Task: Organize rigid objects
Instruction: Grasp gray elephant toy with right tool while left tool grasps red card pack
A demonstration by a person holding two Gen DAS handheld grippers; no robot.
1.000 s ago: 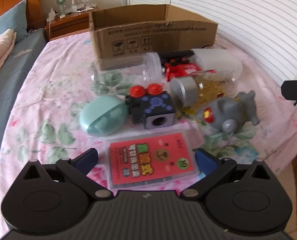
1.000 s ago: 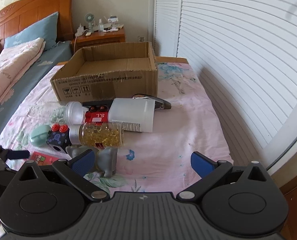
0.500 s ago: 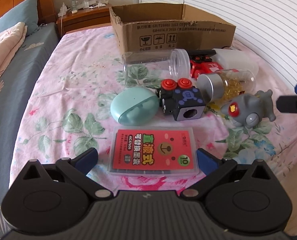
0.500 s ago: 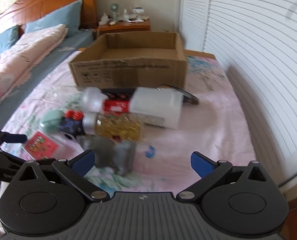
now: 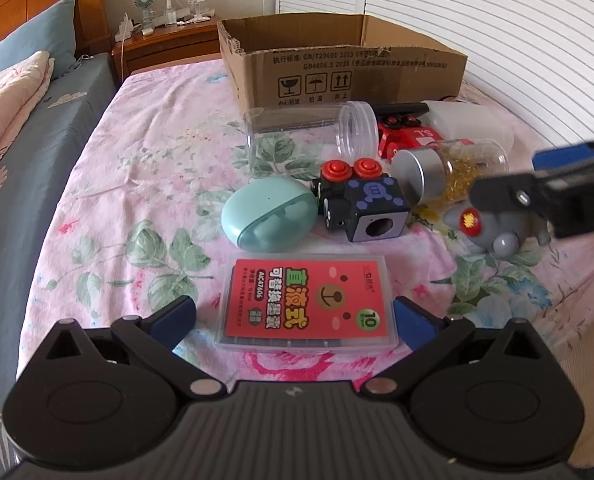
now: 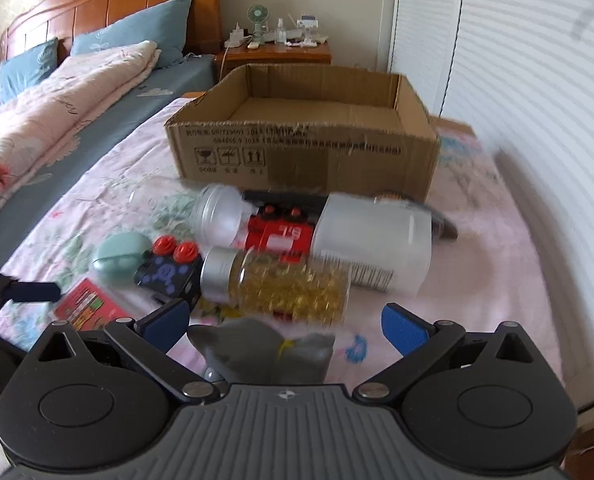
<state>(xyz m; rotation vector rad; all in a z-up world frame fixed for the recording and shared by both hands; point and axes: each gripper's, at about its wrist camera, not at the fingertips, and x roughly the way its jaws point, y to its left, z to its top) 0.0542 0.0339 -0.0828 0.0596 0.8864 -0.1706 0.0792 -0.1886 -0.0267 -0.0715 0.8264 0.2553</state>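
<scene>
Nothing packed yet: the cardboard box (image 6: 303,136) at upper centre sits empty (as far as its inside shows) while the clutter lies on the bed, the left gripper (image 5: 295,314), jaws wide, straddling the red card case (image 5: 309,306) and the right gripper (image 6: 283,320), equally spread, over the grey toy (image 6: 263,350).
</scene>
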